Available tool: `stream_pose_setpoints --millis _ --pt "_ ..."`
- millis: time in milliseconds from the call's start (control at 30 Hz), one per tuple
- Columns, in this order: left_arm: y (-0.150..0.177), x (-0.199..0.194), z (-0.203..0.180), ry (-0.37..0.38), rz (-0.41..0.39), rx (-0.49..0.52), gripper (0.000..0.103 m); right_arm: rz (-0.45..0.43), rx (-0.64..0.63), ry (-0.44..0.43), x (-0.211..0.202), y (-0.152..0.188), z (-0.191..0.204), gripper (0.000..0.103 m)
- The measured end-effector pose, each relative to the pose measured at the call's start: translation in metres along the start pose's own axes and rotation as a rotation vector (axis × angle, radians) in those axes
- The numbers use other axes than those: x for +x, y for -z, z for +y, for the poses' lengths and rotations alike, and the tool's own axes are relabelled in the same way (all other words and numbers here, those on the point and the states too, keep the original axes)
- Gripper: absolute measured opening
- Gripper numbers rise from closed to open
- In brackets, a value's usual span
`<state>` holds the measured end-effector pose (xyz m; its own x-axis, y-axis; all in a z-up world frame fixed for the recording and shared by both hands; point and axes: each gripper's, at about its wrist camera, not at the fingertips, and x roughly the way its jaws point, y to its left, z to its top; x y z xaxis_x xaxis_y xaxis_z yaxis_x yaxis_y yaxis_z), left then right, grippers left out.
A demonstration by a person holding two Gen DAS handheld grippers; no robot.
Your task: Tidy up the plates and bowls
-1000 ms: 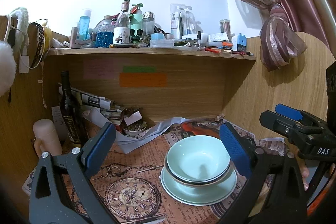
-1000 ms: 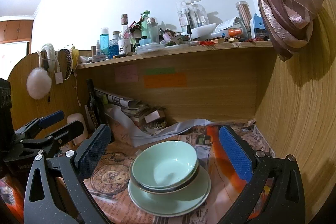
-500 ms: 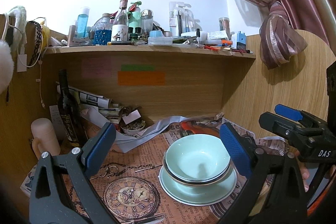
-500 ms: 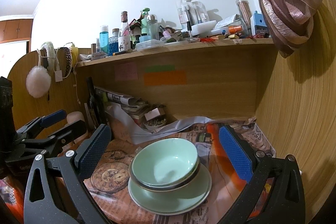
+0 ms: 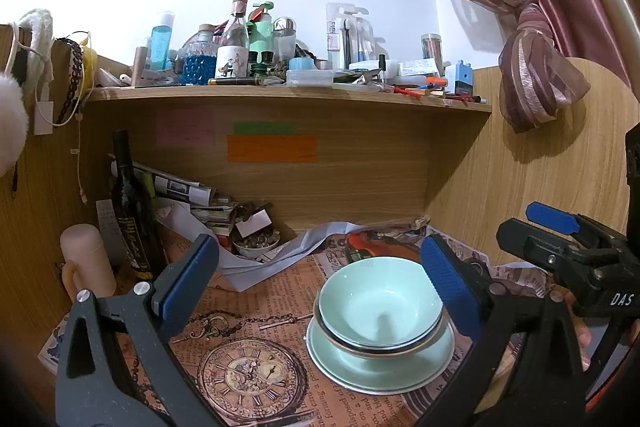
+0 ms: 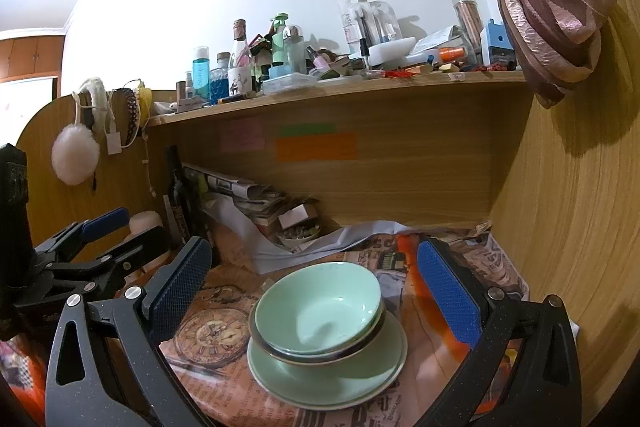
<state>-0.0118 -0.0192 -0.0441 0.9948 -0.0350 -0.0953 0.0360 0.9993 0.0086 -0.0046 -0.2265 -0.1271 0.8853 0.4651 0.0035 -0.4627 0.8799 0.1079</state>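
Note:
A pale green bowl point(image 5: 380, 303) nests in a second bowl, and both sit on a pale green plate point(image 5: 380, 367) on the newspaper-covered desk. The stack also shows in the right wrist view, bowl point(image 6: 320, 311) on plate point(image 6: 332, 379). My left gripper point(image 5: 320, 283) is open and empty, held back from the stack with its right finger beside the bowl's right rim. My right gripper point(image 6: 316, 287) is open and empty, with the stack between its fingers and a little beyond them. Each gripper shows in the other's view: the right point(image 5: 568, 251), the left point(image 6: 96, 247).
A dark wine bottle point(image 5: 130, 211), a pink cup point(image 5: 86, 267), rolled newspapers and a small dish of trinkets point(image 5: 256, 245) crowd the back left. A cluttered shelf point(image 5: 288, 93) overhangs the desk. A wooden side panel point(image 6: 568, 227) stands close on the right.
Both views have shifted only slightly; the stack sits a touch closer and lower in frame. Both grippers stay open and empty.

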Motion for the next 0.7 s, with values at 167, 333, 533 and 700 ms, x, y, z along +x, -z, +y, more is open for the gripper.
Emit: stream_pose_setpoints --millis 167,333,533,700 --pt "0.0 0.0012 0.0006 0.003 0.003 -0.005 0.103 0.0 0.002 0.002 -0.0004 0.0 0.0011 0.103" --pt "0.0 0.0027 0.0006 0.005 0.006 -0.008 0.103 -0.001 0.002 0.002 -0.0001 0.0 0.0004 0.103" --pt "0.0014 0.0081 0.0019 0.022 0.029 -0.018 0.103 0.001 0.001 0.001 0.0001 0.0001 -0.0001 0.103" --pt "0.0019 0.0099 0.0045 0.03 0.03 -0.035 0.103 0.0 -0.001 0.002 0.0008 0.0011 0.0 0.103"
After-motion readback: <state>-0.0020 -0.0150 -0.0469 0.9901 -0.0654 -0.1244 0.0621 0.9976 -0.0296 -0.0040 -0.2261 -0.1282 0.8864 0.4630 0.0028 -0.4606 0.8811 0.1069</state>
